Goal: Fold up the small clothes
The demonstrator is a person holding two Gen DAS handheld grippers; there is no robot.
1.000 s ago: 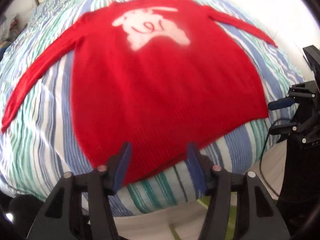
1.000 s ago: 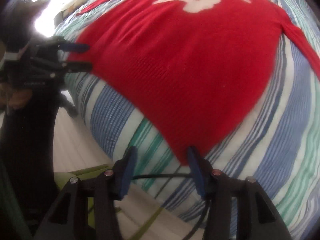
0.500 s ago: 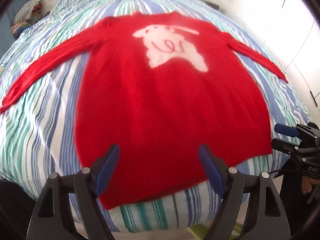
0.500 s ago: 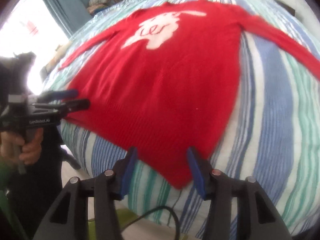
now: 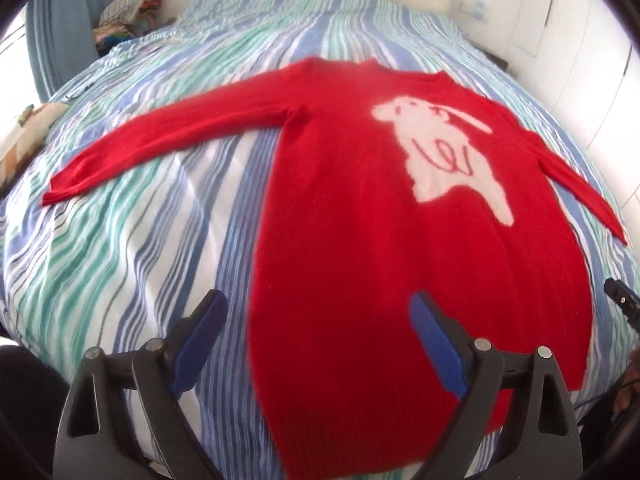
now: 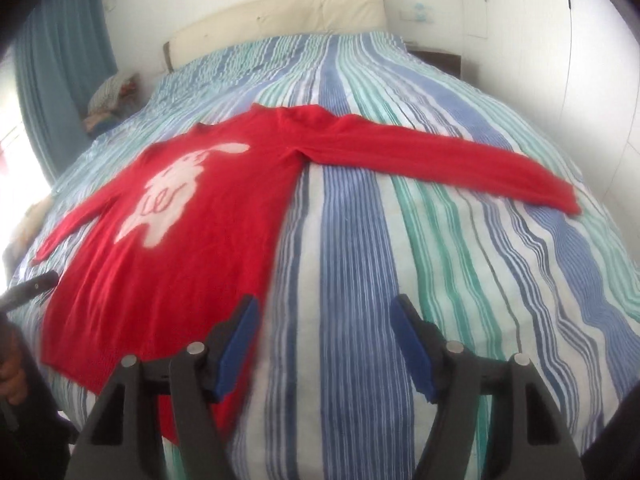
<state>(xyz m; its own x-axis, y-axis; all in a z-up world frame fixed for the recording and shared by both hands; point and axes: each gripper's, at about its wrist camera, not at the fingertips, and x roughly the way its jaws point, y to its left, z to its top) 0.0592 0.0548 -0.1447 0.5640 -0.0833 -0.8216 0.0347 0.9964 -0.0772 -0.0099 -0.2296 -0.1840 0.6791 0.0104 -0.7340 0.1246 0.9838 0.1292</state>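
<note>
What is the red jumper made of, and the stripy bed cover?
The red jumper looks like soft knitted yarn, probably wool or acrylic: matte and fuzzy, with ribbing near the hem. The stripy bed cover looks like thin woven cotton, smooth and matte with fine wrinkles.

This is a bedroom in a home. A wide bed [image 6: 460, 240] fills the room, made up with a cover striped in blue, green and white, and a padded cream headboard [image 6: 280, 12] stands against the white wall behind it. Blue curtains [image 6: 60, 52] hang beside a bright window on one side. A heap of mixed clothes [image 5: 128, 16] sits by the bed's far corner, and white cupboard doors [image 5: 580, 40] line the other side.
</note>
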